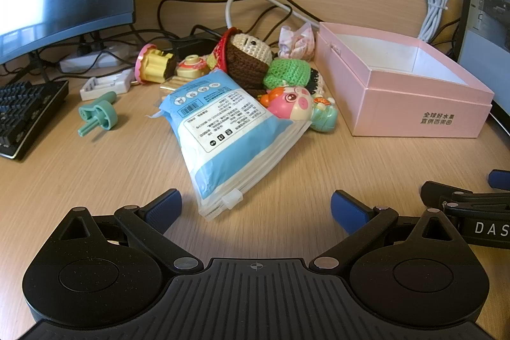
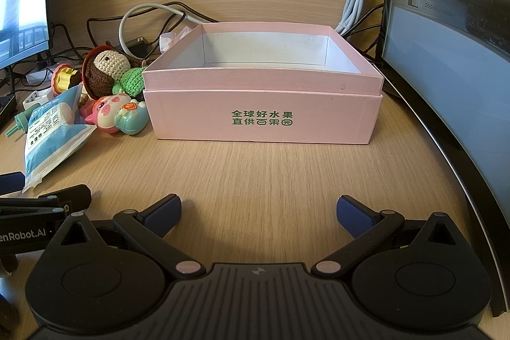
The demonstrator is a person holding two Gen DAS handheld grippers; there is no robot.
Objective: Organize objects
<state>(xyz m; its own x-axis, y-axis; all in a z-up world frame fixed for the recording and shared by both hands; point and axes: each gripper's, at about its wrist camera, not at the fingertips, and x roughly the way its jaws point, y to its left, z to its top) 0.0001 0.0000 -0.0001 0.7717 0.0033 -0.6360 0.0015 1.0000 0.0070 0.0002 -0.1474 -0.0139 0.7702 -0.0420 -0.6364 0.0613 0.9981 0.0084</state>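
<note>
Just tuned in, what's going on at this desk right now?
A person holds a pair of tongs in each hand over a wooden desk. Both the left tongs and the right tongs stand wide open with nothing in them. The left pair faces a blue-and-white pouch at the front of a pile of small toys; the right faces a pink box, open, with nothing visible inside. Nothing appears sorted yet.

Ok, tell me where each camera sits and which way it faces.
Left wrist: on the left gripper, angled down at the blue pouch and toy pile; own open jaws show.
Right wrist: on the right gripper, angled down at the pink box; own open jaws show.
Shared: pouch, box, crochet doll, and each other's gripper at the edge.
</note>
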